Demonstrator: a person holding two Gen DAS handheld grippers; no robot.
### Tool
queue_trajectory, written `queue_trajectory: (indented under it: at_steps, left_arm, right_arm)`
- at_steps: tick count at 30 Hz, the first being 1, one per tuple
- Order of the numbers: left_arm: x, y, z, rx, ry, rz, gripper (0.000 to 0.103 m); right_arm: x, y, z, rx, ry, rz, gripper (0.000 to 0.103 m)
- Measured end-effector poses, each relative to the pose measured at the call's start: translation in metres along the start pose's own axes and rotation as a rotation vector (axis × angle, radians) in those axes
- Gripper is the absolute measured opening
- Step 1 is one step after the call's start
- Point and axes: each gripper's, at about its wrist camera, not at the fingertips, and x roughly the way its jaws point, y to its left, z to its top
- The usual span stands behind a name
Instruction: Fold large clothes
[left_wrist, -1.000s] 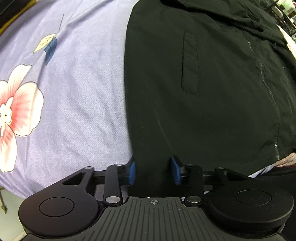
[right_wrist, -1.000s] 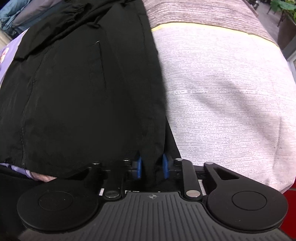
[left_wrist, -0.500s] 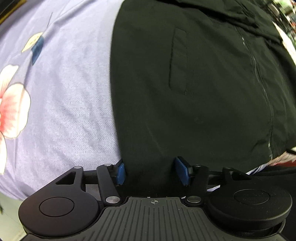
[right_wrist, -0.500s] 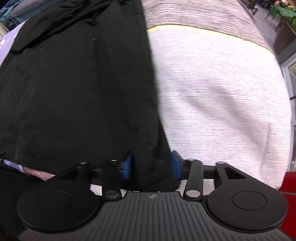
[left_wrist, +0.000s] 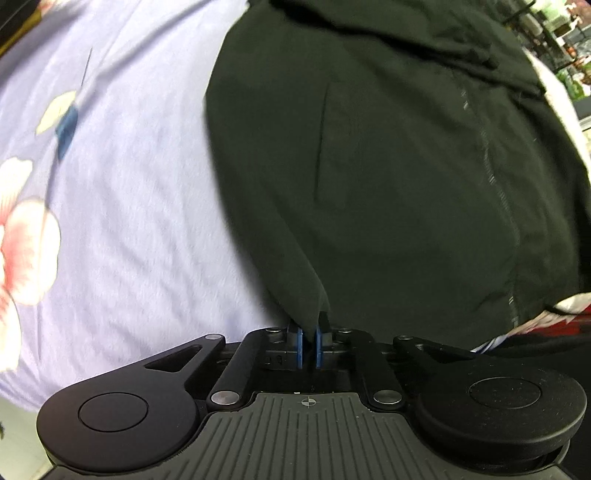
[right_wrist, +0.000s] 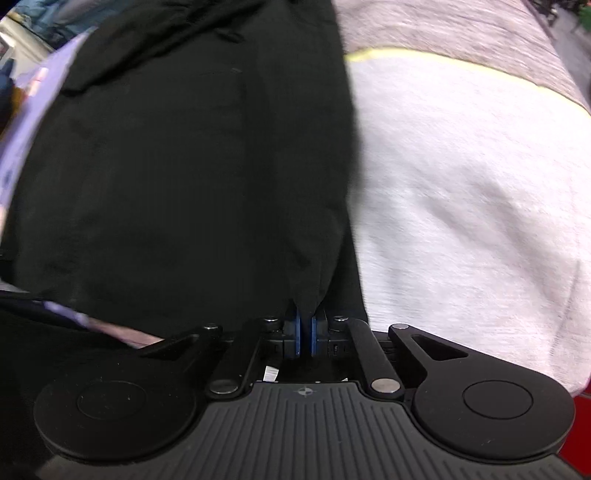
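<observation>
A large black zip jacket lies spread on a bed; it also fills the left half of the right wrist view. My left gripper is shut on the jacket's bottom hem near its left edge, the cloth pulled up into a peak between the blue pads. My right gripper is shut on the hem near the jacket's right edge, the fabric pinched into a ridge. A pocket slit and the zip show on the front.
A lilac bedsheet with pink flowers lies left of the jacket. A white and grey blanket with a yellow stripe lies to its right. Shelves and clutter stand at the far right.
Both grippers were open around the jacket's hem and have closed on it. The hem now bunches up at each pair of pads and both views are blurred by motion.
</observation>
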Motion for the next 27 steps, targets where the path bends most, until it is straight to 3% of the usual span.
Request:
queue_trajectory:
  at_steps: [7,11,18,23,27]
  left_arm:
    - [-0.041,-0.006,0.052,-0.001,-0.162,-0.053,0.047]
    - [-0.065,-0.012,0.087,-0.005,-0.241,-0.051,0.047]
    - [-0.095,0.012,0.154,-0.052,-0.375,0.015,0.045]
    - [-0.107,0.016,0.231,-0.053,-0.482,0.053,0.043]
    - [-0.104,0.007,0.301,-0.050,-0.539,0.126,0.042]
  right_arm:
    - [-0.029,-0.002,0.045,0.088,-0.094,0.194,0.006]
    - [-0.054,-0.006,0.085,0.108,-0.173,0.257,0.006]
    - [-0.092,-0.035,0.164,0.122,-0.330,0.247,0.006]
    - [-0.106,-0.042,0.243,0.107,-0.433,0.247,0.006]
    - [-0.090,-0.040,0.313,0.107,-0.479,0.212,0.006]
